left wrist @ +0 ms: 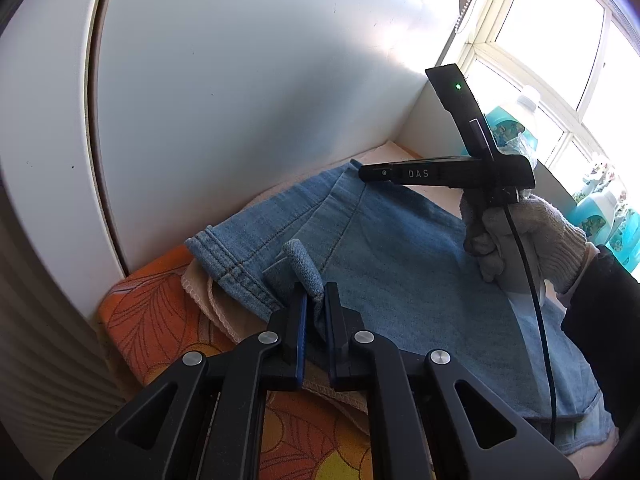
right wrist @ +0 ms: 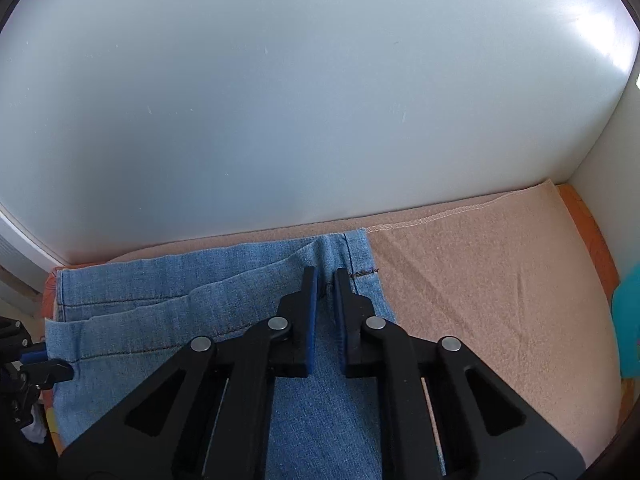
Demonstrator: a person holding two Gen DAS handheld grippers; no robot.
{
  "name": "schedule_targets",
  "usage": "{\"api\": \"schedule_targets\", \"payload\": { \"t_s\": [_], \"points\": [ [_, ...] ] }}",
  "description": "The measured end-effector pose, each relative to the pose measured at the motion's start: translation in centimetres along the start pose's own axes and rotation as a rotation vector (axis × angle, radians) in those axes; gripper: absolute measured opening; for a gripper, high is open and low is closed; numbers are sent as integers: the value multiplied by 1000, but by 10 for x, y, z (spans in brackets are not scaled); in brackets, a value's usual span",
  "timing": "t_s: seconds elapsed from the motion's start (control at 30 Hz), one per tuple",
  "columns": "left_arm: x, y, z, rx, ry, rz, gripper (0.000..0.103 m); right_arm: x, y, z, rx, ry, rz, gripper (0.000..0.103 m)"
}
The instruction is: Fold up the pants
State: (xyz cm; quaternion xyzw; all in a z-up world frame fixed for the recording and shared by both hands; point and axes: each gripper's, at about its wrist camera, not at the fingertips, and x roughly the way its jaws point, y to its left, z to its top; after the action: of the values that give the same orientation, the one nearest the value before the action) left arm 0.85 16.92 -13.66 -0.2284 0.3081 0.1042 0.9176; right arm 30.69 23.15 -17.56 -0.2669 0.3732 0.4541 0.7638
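My left tongs (left wrist: 315,306) pinch the pants' (left wrist: 400,248) near-left edge; right tongs (right wrist: 325,280) seemingly pinch their far edge by the wall (right wrist: 280,100).

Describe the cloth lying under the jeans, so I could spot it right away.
Start at the big white wall panel at the back; along its foot lies a pale peach cloth with a stitched edge. The blue jeans lie on it, and it in turn covers an orange leaf-print cover. It is the only plain, unpatterned layer, neither denim nor printed.
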Motion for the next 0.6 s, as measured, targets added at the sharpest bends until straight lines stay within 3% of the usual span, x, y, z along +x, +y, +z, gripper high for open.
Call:
{"api": "schedule_targets", "payload": {
  "t_s": [0.3, 0.6],
  "points": [
    [-17, 2, 17, 29, -83, 11, 6, -62, 6, 29, 40, -160, -35, 4],
    [-1, 6, 19, 66, -79, 65, 6, -23, -4, 24, 88, -86, -30, 4]
  ]
}}
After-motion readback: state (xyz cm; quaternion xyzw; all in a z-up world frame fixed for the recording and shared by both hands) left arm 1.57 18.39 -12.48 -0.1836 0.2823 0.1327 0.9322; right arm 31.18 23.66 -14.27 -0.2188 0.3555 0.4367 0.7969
